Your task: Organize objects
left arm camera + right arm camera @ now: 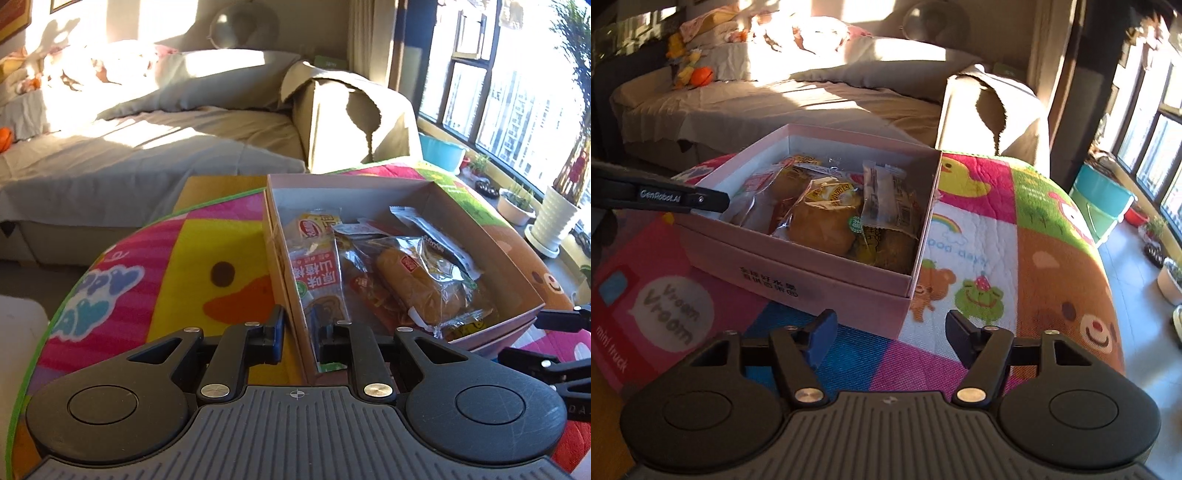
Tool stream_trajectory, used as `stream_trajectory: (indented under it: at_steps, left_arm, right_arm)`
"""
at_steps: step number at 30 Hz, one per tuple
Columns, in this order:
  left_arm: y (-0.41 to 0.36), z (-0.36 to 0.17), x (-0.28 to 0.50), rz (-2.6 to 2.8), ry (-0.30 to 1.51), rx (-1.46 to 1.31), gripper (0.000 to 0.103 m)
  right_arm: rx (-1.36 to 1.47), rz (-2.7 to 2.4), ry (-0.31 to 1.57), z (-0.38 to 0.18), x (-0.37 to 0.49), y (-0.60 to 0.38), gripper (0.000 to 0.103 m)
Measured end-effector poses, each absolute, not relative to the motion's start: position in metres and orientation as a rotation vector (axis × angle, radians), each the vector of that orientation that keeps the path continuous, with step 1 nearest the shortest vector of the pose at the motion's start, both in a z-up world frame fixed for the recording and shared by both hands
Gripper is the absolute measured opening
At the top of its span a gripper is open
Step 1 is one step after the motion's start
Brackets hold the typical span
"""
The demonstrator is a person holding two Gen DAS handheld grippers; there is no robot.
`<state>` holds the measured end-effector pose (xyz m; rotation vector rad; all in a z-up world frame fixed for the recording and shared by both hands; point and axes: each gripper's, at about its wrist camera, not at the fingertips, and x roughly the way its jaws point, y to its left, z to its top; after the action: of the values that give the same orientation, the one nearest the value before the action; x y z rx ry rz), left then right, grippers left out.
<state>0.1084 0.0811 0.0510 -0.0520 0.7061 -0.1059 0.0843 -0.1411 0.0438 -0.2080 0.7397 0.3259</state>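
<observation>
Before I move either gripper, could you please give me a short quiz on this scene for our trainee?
1. True or false: the right gripper is open and holds nothing.
2. The left gripper has its fingers: A) both inside the pink box; B) one on either side of its wall; C) both outside it.
3. What lies in the box, and what does the box rest on?

Key: 1 true. 2 B. 3 wrapped snack packets; a cartoon-print mat.
</observation>
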Motion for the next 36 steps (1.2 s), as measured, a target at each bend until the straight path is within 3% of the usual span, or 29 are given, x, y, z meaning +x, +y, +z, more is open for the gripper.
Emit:
stream_trajectory:
  at_steps: [4, 6, 8, 9, 11, 12, 19, 22, 27, 36]
  left_arm:
    - [0.063, 0.050, 0.170, -0.171, 0.713, -0.003, 0.017]
    - [0.058, 0.049, 0.191, -0.143, 0.700, 0.061, 0.031]
    - [0.060, 0.047, 0.200, -0.076, 0.687, 0.109, 0.065]
    - [0.063, 0.046, 0.202, -0.058, 0.679, 0.109, 0.072]
    - [0.071, 0.042, 0.204, -0.014, 0.678, 0.093, 0.097]
    - [0.075, 0.041, 0.205, 0.004, 0.682, 0.087, 0.100]
    - [0.083, 0.089, 0.142, 0.062, 0.496, 0.008, 0.097]
    - [0.077, 0.107, 0.080, 0.082, 0.405, -0.033, 0.097]
    - [0.045, 0.068, 0.008, -0.009, 0.550, -0.062, 0.097]
    - [0.012, 0.015, -0.009, 0.017, 0.662, 0.016, 0.097]
  right_arm:
    - [-0.126, 0.275, 0.727, 0.043, 0.124, -0.153, 0.059]
    - [-0.098, 0.255, 0.705, 0.043, 0.142, -0.156, 0.059]
    - [-0.077, 0.238, 0.689, 0.042, 0.155, -0.158, 0.059]
    - [-0.073, 0.228, 0.679, 0.040, 0.160, -0.158, 0.059]
    - [-0.084, 0.201, 0.663, 0.035, 0.163, -0.158, 0.060]
    - [-0.084, 0.189, 0.655, 0.034, 0.161, -0.159, 0.060]
    - [-0.004, 0.180, 0.651, 0.040, 0.109, -0.185, 0.103]
    - [0.034, 0.212, 0.684, 0.039, 0.076, -0.193, 0.103]
    - [-0.013, 0.232, 0.709, 0.022, 0.039, -0.184, 0.103]
    - [-0.035, 0.247, 0.671, -0.006, 0.020, -0.187, 0.103]
